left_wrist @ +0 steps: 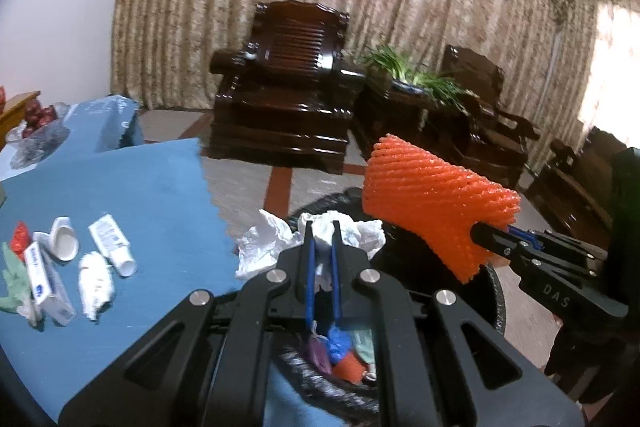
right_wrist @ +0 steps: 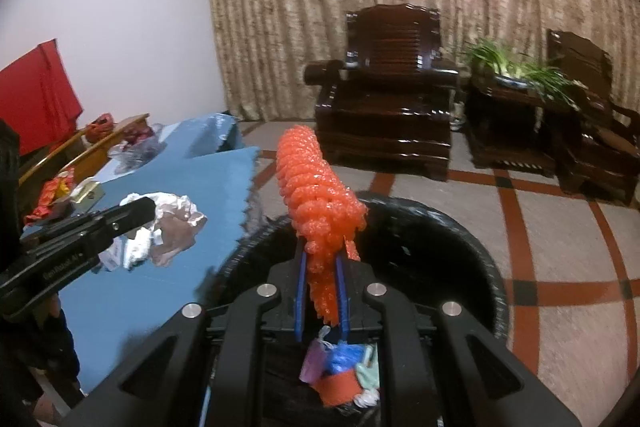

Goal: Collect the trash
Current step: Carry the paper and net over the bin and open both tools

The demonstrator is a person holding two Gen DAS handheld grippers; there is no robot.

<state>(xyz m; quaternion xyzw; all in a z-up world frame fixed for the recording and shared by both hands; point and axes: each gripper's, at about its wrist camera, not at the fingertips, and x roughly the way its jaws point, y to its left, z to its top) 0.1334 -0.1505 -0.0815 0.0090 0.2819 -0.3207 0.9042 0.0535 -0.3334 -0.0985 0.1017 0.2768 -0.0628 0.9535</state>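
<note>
our left gripper (left_wrist: pixel 323 227) is clamped on crumpled white paper (left_wrist: pixel 344 231), our right gripper (right_wrist: pixel 323 259) pinched tight on an orange foam net (right_wrist: pixel 316 195), both held over the near rim of the black-lined trash bin (right_wrist: pixel 440 227). inside the bin we see purple, blue, red and pale green scraps (right_wrist: pixel 340 367) heaped at the bottom. on the blue table (left_wrist: pixel 140 187) to the left lie a white tube (left_wrist: pixel 110 243), a toothpaste box (left_wrist: pixel 46 279) and other litter

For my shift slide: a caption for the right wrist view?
Right claw shut on orange foam net above black bin.
</note>
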